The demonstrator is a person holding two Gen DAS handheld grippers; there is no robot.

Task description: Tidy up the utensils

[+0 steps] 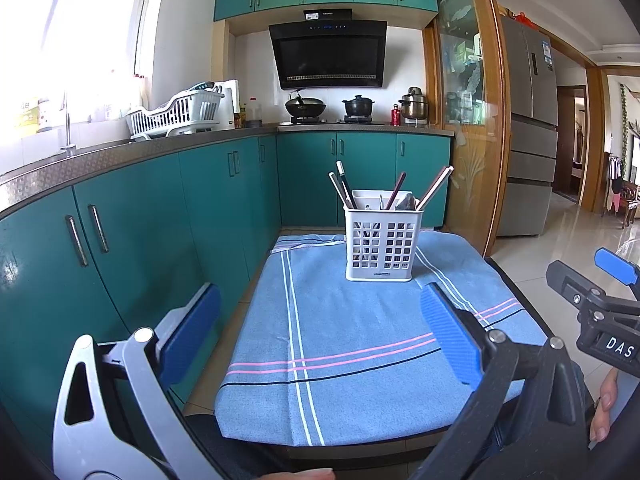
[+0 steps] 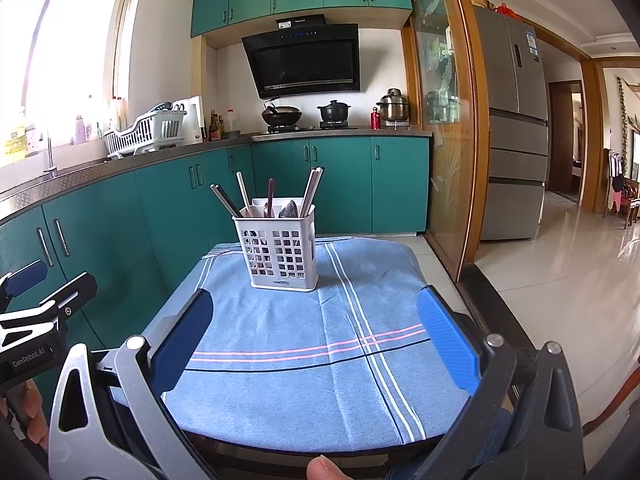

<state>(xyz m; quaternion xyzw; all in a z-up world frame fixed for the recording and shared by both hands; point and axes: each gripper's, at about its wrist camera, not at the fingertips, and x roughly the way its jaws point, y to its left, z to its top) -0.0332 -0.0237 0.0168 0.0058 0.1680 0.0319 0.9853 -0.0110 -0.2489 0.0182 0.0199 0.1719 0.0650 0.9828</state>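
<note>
Both grippers hang over the near edge of a small table covered with a blue striped cloth (image 1: 360, 360). The left gripper (image 1: 320, 336) has its blue pads spread wide with nothing between them, and the right gripper (image 2: 320, 340) is spread wide and empty too.

The white utensil caddy (image 1: 380, 240) stands upright toward the far edge of the cloth, roughly in the middle, well apart from both grippers. It holds several chopsticks (image 1: 344, 188) leaning out at angles, plus what looks like a spoon (image 2: 289, 209) or two, bowls up. There's a small label on the caddy's bottom strip that starts with "LONG" but the rest is too tiny to read.

Readable stuff: in the left wrist view the right gripper's body shows a tag with "DAS" (image 1: 618, 347), cut off by the frame edge. In the right wrist view the left gripper's body reads "GenRobot.AI" (image 2: 30, 357).

The range hood (image 2: 304, 60) at the back has a brand mark on top, but it's too blurry to make out. The fridge (image 2: 516, 128) has a blue sticker, also unreadable.
</note>
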